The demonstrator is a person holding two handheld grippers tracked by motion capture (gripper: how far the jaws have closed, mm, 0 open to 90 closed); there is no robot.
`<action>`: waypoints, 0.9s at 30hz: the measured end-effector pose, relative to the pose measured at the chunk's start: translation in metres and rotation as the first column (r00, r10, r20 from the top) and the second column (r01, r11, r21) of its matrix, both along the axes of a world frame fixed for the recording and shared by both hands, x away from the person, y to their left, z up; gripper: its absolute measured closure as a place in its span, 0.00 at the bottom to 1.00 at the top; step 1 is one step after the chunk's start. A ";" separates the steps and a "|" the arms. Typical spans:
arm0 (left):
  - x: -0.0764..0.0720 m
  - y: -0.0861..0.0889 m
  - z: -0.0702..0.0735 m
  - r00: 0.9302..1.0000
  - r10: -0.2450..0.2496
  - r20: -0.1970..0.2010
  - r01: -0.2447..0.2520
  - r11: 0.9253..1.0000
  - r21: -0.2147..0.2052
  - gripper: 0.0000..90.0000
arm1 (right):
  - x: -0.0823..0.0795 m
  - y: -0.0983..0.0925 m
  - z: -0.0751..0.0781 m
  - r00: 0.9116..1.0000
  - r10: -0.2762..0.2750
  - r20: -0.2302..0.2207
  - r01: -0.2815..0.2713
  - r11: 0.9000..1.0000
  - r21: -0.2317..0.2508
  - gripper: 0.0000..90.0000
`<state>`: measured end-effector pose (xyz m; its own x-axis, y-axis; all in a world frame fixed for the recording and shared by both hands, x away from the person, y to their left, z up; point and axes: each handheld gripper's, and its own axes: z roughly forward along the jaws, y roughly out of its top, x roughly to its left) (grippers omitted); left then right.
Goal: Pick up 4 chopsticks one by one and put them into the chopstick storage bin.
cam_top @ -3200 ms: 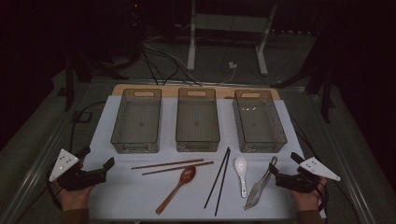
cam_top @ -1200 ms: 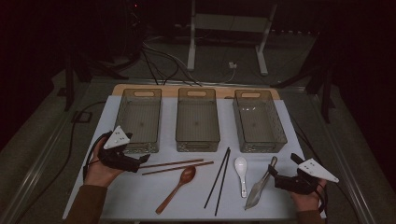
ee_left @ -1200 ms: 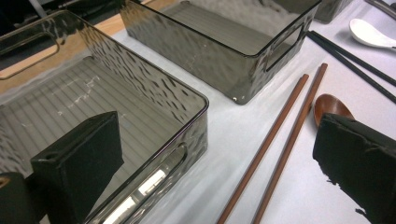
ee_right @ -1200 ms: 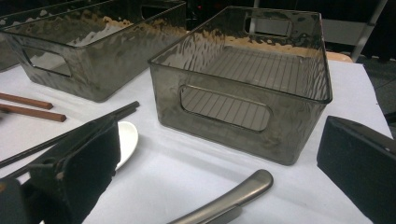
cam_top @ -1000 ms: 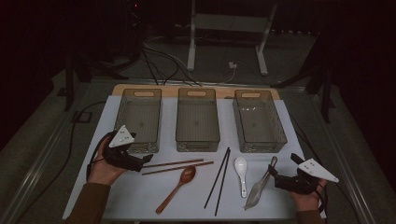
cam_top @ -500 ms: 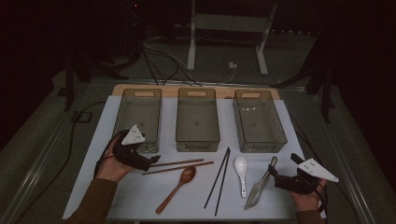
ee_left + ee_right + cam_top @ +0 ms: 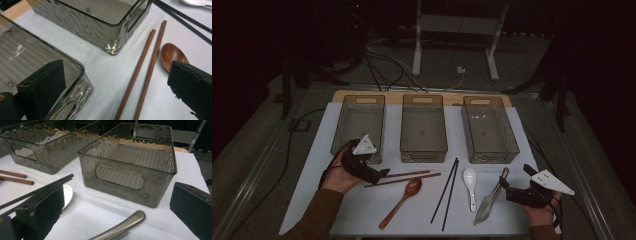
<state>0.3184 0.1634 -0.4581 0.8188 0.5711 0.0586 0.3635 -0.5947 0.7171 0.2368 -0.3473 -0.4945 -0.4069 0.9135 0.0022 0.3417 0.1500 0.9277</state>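
Now left hand-held gripper [image 7: 379, 175], jaws spread, moved right, reaching brown chopsticks [image 7: 404, 176].

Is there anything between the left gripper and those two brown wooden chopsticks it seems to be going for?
Nothing visible. The left gripper has its jaws open, and the brown chopsticks lie bare on the white mat between them. The left bin sits to one side and the wooden spoon to the other, neither across the path.

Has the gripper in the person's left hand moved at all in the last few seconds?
Yes. The left gripper has travelled rightward from the mat's left edge to the near corner of the left bin, open over the brown chopsticks.
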 end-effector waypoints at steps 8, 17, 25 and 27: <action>0.002 -0.009 -0.005 0.999 -0.026 -0.022 0.026 0.999 0.020 0.03 | 0.000 0.000 0.000 1.000 -0.001 -0.003 0.001 1.000 0.001 0.00; 0.001 -0.012 0.000 0.999 -0.034 -0.003 0.034 0.999 0.002 0.03 | 0.001 0.000 -0.001 1.000 -0.002 -0.003 0.002 1.000 0.001 0.00; -0.001 -0.023 0.003 0.996 -0.085 -0.006 0.085 0.996 -0.002 0.05 | 0.001 0.000 -0.001 1.000 0.001 -0.003 -0.001 1.000 -0.005 0.00; 0.000 -0.028 0.000 0.995 -0.097 -0.021 0.097 0.995 0.012 0.05 | 0.001 0.000 -0.001 1.000 0.001 -0.002 -0.001 1.000 -0.005 0.00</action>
<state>0.3187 0.1350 -0.4582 0.8712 0.4885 0.0479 0.3185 -0.6368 0.7022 0.2380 -0.3471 -0.4956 -0.4079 0.9130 -0.0016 0.3438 0.1552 0.9261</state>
